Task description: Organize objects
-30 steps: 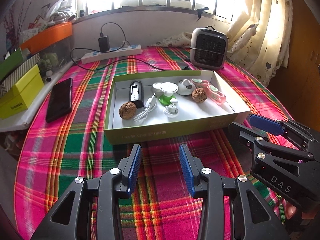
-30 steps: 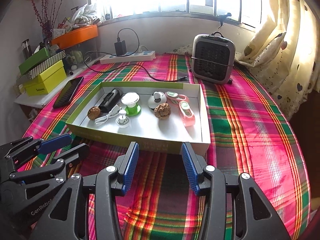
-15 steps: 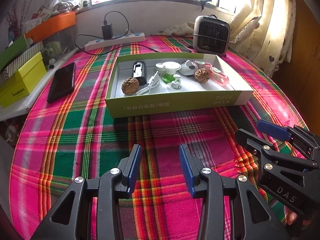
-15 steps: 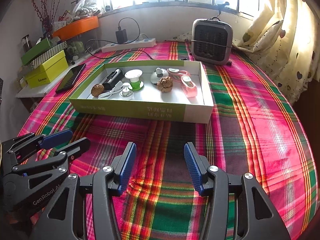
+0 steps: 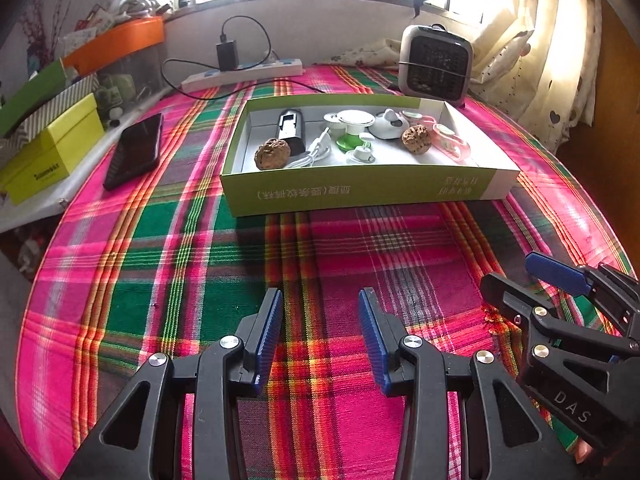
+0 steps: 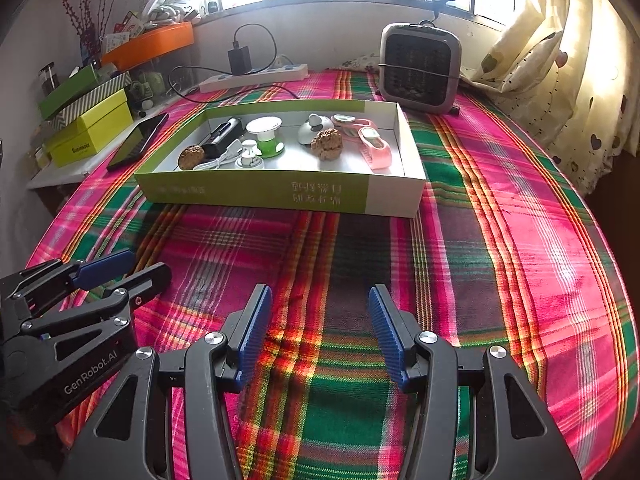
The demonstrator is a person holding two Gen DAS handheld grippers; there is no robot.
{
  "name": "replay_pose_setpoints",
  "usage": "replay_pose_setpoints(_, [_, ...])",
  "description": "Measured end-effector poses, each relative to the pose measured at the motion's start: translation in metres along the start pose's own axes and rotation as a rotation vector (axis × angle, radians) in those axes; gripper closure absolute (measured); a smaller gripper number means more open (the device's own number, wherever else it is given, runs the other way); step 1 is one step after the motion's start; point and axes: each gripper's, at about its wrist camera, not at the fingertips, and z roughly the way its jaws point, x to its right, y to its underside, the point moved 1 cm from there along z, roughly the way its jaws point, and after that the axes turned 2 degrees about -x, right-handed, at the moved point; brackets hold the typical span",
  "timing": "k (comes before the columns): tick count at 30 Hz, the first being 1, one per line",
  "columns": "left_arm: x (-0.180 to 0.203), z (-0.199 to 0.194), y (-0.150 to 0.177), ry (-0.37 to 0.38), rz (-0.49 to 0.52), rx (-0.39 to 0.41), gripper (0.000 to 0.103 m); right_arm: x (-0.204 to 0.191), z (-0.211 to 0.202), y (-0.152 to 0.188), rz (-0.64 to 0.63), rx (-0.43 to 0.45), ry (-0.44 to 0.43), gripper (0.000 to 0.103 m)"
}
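Observation:
A shallow green-and-white box (image 5: 360,194) (image 6: 256,194) sits on the plaid cloth. It holds two brown walnuts (image 5: 273,153) (image 6: 327,143), a black device (image 5: 291,128), a white cable (image 5: 316,152), a green-and-white stand (image 6: 266,136), a white round gadget (image 6: 316,128) and pink clips (image 6: 374,146). My left gripper (image 5: 320,332) is open and empty, well in front of the box. My right gripper (image 6: 318,332) is open and empty, also in front of the box. Each gripper shows at the other view's edge.
A black phone (image 5: 134,150) lies left of the box. Yellow and green boxes (image 5: 52,152) stand at the left edge. A power strip with charger (image 5: 244,72) and a small grey heater (image 5: 436,64) stand behind the box. Curtains (image 6: 560,60) hang at right.
Both grippers have drawn back from the box toward the near side of the table. The box now looks farther away. Both stay open and empty.

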Motion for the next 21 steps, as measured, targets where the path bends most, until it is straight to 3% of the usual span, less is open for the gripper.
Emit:
replay_pose_setpoints(4, [0.0004, -0.0009, 0.0018, -0.012, -0.006, 0.013, 0.065, -0.0031, 0.0008, 0.0051, -0.012, -0.002, 0.0, 0.045])
replay_pose_setpoints(21, [0.0026, -0.0016, 0.0067, -0.034, -0.022, 0.046, 0.063, -0.0025, 0.0004, 0.0094, -0.005, 0.021, 0.038, 0.037])
